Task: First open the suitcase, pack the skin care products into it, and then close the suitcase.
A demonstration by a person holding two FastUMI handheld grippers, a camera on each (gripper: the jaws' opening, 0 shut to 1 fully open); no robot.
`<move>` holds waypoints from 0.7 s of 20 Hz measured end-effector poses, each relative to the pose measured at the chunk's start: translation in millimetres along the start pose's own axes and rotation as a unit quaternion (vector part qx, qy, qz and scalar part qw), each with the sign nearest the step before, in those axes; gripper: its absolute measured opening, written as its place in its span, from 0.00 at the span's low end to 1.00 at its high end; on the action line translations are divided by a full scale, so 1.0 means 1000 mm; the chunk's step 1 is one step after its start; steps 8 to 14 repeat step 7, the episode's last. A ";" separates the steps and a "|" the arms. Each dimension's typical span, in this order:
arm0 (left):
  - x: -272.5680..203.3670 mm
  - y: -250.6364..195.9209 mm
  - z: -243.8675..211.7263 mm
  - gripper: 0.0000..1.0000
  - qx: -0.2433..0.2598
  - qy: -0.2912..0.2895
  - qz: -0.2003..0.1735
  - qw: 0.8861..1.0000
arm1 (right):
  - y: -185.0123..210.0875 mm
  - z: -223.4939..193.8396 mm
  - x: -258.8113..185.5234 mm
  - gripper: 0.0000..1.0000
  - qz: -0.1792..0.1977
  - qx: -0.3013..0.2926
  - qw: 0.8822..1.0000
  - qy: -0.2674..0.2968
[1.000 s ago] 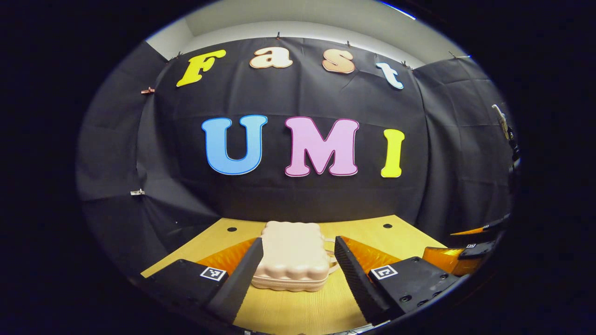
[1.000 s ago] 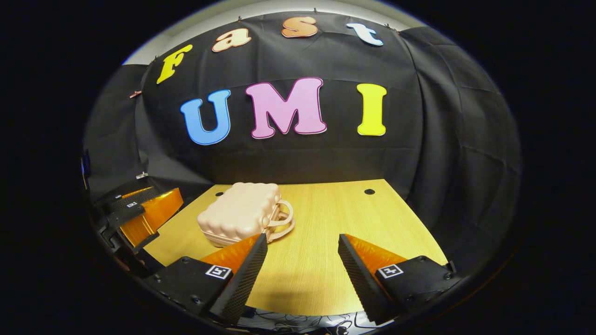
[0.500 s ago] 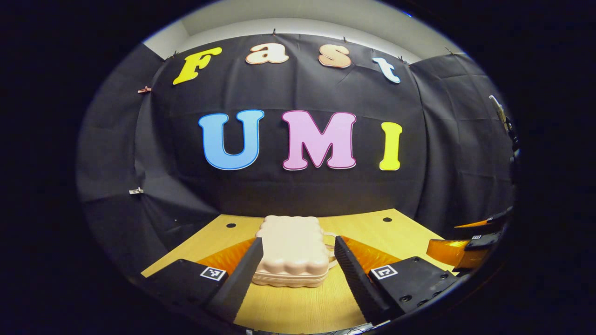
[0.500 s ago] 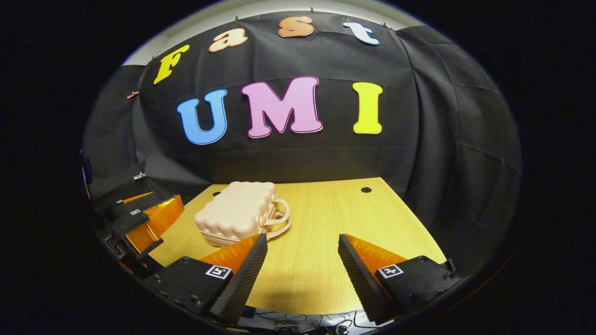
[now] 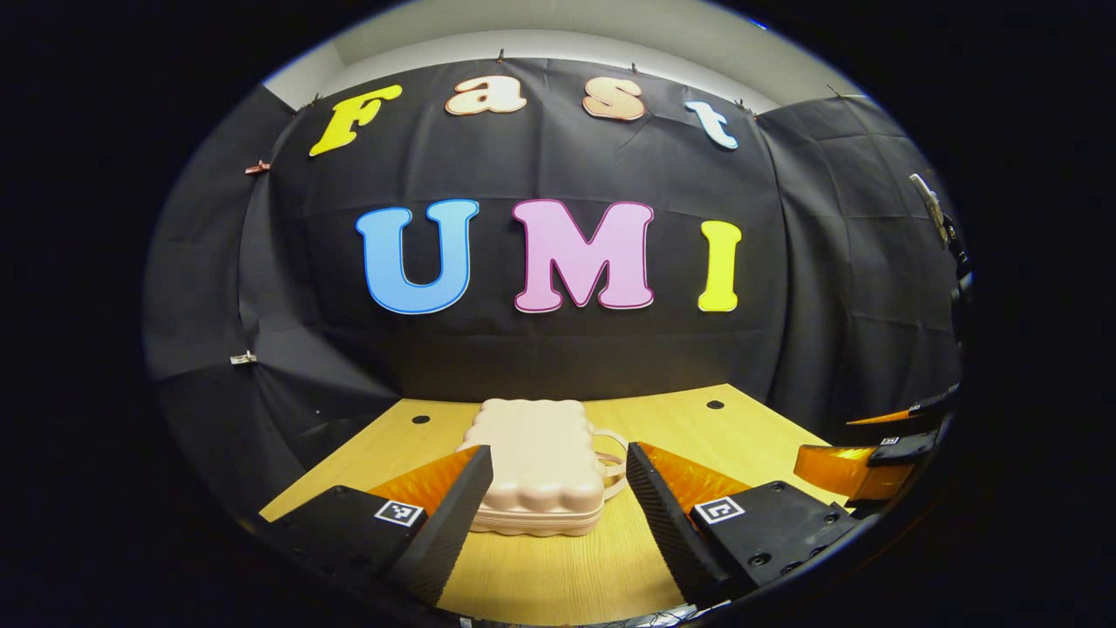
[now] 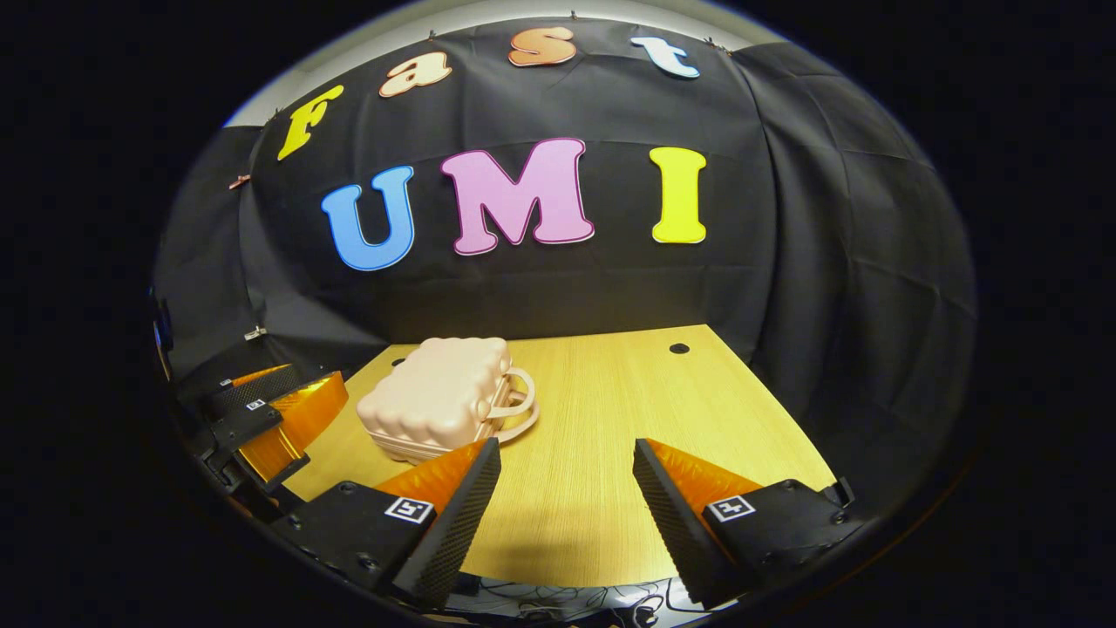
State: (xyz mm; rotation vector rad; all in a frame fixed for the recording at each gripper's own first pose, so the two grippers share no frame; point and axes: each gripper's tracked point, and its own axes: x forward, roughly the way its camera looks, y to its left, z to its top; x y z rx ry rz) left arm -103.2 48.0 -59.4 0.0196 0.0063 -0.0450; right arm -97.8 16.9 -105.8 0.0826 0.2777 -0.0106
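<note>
**Case shut on the table, both grippers held back**

Over the last second the case [image 5: 539, 467] has slid a little up and to the left between the left gripper's fingers, and in the right gripper view it has edged left as well, so both hands seem to have shifted slightly; the case itself looks to lie where it did.

The case lies flat on the table [image 6: 628, 410], lid down and shut, its handle [image 6: 514, 403] at its 3 o'clock side in both views. No skin care products can be seen on the table or elsewhere.

The left gripper [image 5: 558, 497] hangs short of the case, fingers apart, gripping nothing, with the case framed between them toward 12 o'clock. The right gripper [image 6: 567, 497] is also spread and bare, over open table, with the case off at its 10 o'clock; the left gripper shows there at 9 o'clock.

A shut case with no products in sight fits two stages: the case waiting to be opened, or the products packed inside and the lid closed over them. The pictures do not settle which. If opening is due, that calls for a finger at the seam on the handle side and the other gripper steadying the shell.
</note>
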 end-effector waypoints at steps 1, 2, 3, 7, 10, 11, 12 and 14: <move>0.000 0.001 -0.001 0.97 0.000 0.001 0.001 1.000 | 0.001 -0.001 0.001 0.97 0.001 0.000 1.000 0.001; 0.000 0.002 -0.001 0.97 0.002 0.001 0.003 1.000 | 0.002 0.000 0.002 0.97 0.003 0.000 1.000 0.001; 0.002 0.004 0.000 0.97 0.004 0.000 0.006 1.000 | 0.004 0.001 0.004 0.97 0.006 0.000 1.000 0.001; 0.008 0.010 0.005 0.97 0.002 0.003 0.005 1.000 | 0.008 0.009 0.015 0.97 0.014 -0.004 1.000 -0.001; 0.008 0.010 0.005 0.97 0.002 0.003 0.005 1.000 | 0.008 0.009 0.015 0.97 0.014 -0.004 1.000 -0.001; 0.008 0.010 0.005 0.97 0.002 0.003 0.005 1.000 | 0.008 0.009 0.015 0.97 0.014 -0.004 1.000 -0.001; 0.008 0.010 0.005 0.97 0.002 0.003 0.005 1.000 | 0.008 0.009 0.015 0.97 0.014 -0.004 1.000 -0.001; 0.008 0.010 0.005 0.97 0.002 0.003 0.005 1.000 | 0.008 0.009 0.015 0.97 0.014 -0.004 1.000 -0.001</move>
